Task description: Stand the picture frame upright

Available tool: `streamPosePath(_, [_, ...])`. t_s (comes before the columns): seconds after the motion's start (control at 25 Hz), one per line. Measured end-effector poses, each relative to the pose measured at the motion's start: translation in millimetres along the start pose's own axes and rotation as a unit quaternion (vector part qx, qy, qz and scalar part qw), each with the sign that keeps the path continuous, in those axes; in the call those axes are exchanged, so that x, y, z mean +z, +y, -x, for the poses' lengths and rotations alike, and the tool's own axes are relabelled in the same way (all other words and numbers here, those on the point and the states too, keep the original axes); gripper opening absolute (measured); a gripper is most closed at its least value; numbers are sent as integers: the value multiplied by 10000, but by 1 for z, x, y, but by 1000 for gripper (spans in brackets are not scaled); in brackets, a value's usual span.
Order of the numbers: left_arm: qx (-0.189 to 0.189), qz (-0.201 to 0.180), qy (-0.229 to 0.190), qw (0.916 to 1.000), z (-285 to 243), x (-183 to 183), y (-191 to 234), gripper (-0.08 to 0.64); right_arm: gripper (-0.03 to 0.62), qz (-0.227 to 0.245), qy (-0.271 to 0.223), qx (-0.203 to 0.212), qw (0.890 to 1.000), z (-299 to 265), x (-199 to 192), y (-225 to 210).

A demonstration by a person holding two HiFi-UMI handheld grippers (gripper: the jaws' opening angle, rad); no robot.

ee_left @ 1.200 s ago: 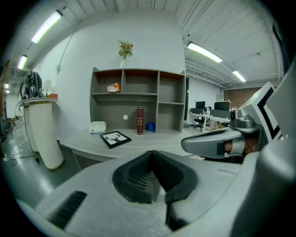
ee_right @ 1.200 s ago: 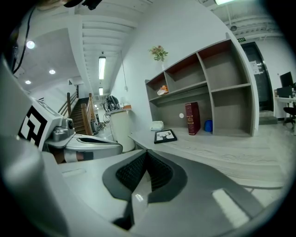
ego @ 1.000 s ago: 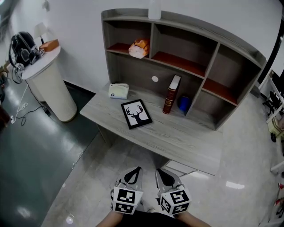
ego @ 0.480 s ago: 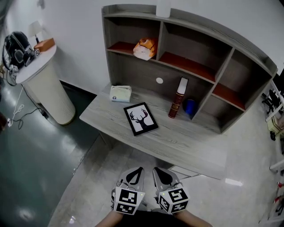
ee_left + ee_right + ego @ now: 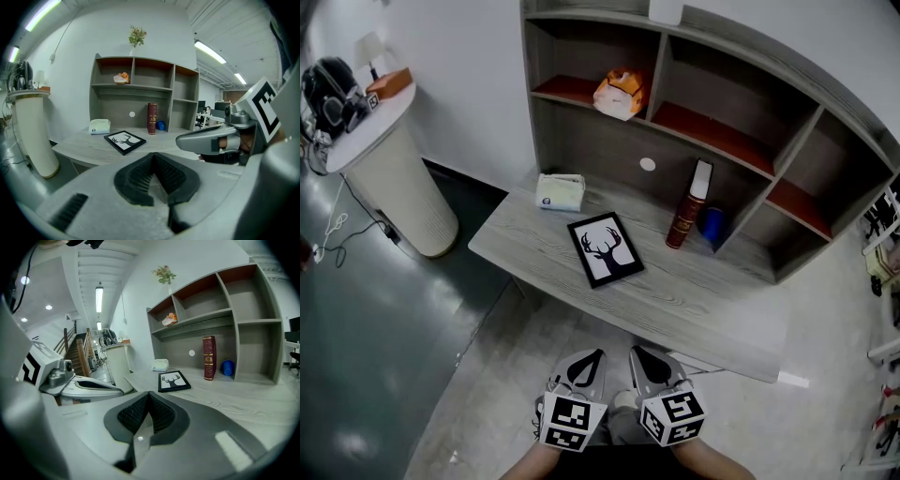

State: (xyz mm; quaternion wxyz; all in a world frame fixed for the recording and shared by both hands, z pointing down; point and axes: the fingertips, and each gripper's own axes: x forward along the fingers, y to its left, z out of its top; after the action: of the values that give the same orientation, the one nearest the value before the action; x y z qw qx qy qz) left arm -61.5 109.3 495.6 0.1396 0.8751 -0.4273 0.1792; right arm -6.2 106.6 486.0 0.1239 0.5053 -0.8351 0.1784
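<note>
Overhead, a grey wood-grain table [image 5: 724,317] stands against a white wall, with a matching shelf unit [image 5: 739,105] rising from its back edge. The picture frame [image 5: 606,249] lies flat and face up near the middle of the table; it has a black border around a black stag's head on white, and it sits at a slant to the table's front edge. Behind it and to the left, near the shelf unit's back panel, rests a small white box [image 5: 561,190]. To the frame's right a dark red book [image 5: 688,219] stands on end against a shelf divider, with a blue rounded object [image 5: 712,223] just beside it. An orange-and-white item [image 5: 620,94] sits in the upper left compartment. At the bottom of the head view the left gripper [image 5: 588,359] and the right gripper [image 5: 641,357] are held side by side over the pale floor, short of the table's front edge and well apart from the frame. Each gripper's own view shows its ribbed black pads pressed together with nothing between them (both point toward the table). Left of the table stands a white round pedestal [image 5: 394,178] with dark gear on top.
</note>
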Motion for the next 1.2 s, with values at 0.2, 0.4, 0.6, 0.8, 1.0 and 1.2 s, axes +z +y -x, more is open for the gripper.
streamPosePath(0.2, [147, 79, 37, 9999, -17, 6, 16, -5, 2, 95, -13, 62, 9999, -19, 13, -15])
streamPosePath(0.4, [296, 138, 9, 9995, -38, 23, 30, -5, 2, 182, -46, 211, 9996, -40, 30, -32])
streamPosePath(0.6, [428, 94, 12, 9990, -64, 42, 42, -5, 2, 267, -121, 366, 9989, -61, 49, -49])
streamPosePath(0.8, [552, 86, 73, 9984, -88, 55, 53, -5, 2, 336, -155, 406, 9985, -79, 62, -69])
streamPosePath(1.0, [623, 81, 126, 9979, -103, 61, 58, -5, 2, 360, -108, 473, 9982, -91, 67, -84])
streamPosePath(1.2, [757, 66, 171, 9970, -115, 65, 61, -5, 2, 409, -117, 550, 9976, -99, 73, -96])
